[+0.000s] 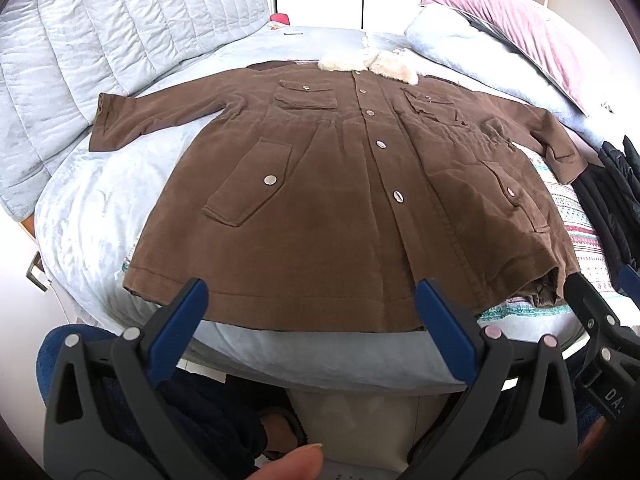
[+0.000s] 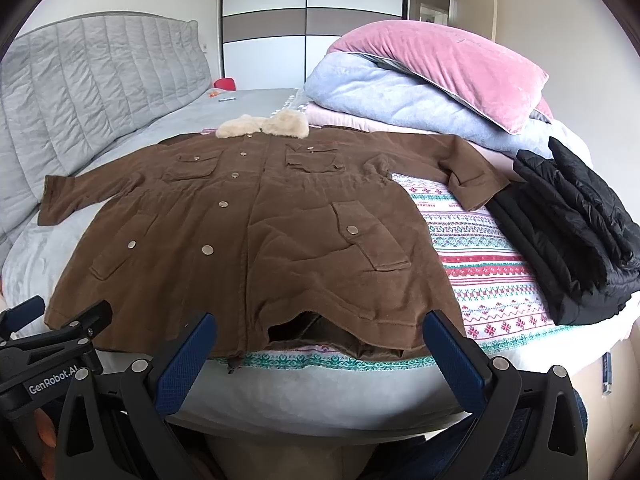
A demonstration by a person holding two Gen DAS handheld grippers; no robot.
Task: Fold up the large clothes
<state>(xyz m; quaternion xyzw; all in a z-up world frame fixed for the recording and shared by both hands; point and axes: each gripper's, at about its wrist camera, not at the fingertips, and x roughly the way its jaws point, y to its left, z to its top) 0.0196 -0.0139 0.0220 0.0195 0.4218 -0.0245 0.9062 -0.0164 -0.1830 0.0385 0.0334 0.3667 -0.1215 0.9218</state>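
Even soft daylight, no glare, faint shadow under brown coat (image 1: 320, 184) hem, strong fisheye bending, dark vignette corners, fingertip (image 1: 296, 466) at bottom edge blurred, centre sharp

Brown coat (image 2: 256, 240): matt, napped cloth; snaps shiny metal; collar (image 2: 262, 126) fluffy fleece. Black jacket (image 2: 576, 232), 3 o'clock: slick quilted fabric. Pink pillow (image 2: 444, 68): velvety.

Home bedroom. Bed (image 2: 320, 396) fills the view, grey quilted headboard (image 2: 88, 92) at 10 o'clock. Sliding-door wardrobe (image 2: 308, 20) at 12 o'clock, open doorway (image 2: 434, 4) at 1 o'clock. Pink pillow (image 2: 452, 68) on stacked folded blankets (image 2: 384, 96) at 2 o'clock, patterned knit blanket (image 2: 488, 264) spread at 3 o'clock. White walls, daylight.
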